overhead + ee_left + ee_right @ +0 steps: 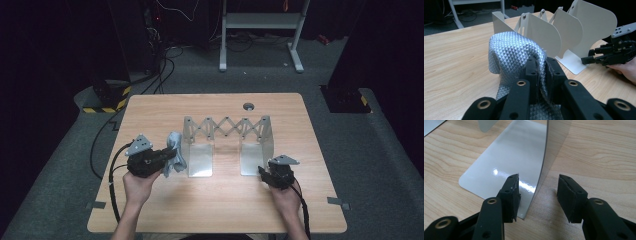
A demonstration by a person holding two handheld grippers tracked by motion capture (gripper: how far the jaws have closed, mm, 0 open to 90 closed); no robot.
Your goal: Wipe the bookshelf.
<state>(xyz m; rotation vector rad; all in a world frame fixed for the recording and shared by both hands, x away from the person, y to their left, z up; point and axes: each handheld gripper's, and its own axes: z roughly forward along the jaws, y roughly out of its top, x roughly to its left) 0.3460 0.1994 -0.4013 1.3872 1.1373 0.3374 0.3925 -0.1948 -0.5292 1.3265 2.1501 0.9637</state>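
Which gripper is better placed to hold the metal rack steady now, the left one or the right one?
The right gripper, probably. Its open jaws already straddle the near edge of the rack, one on each side. The left gripper is shut on the grey cloth, beside the rack.

The high view is looking forward and down from above the person's side, taking in the whole table point(220, 205). The left gripper view is sitting low and close, facing across the tabletop towards the rack point(579, 30) and the right gripper point(596, 57) beyond. The right gripper view is peering steeply down, very near the rack's end plate, which the other two are also showing.
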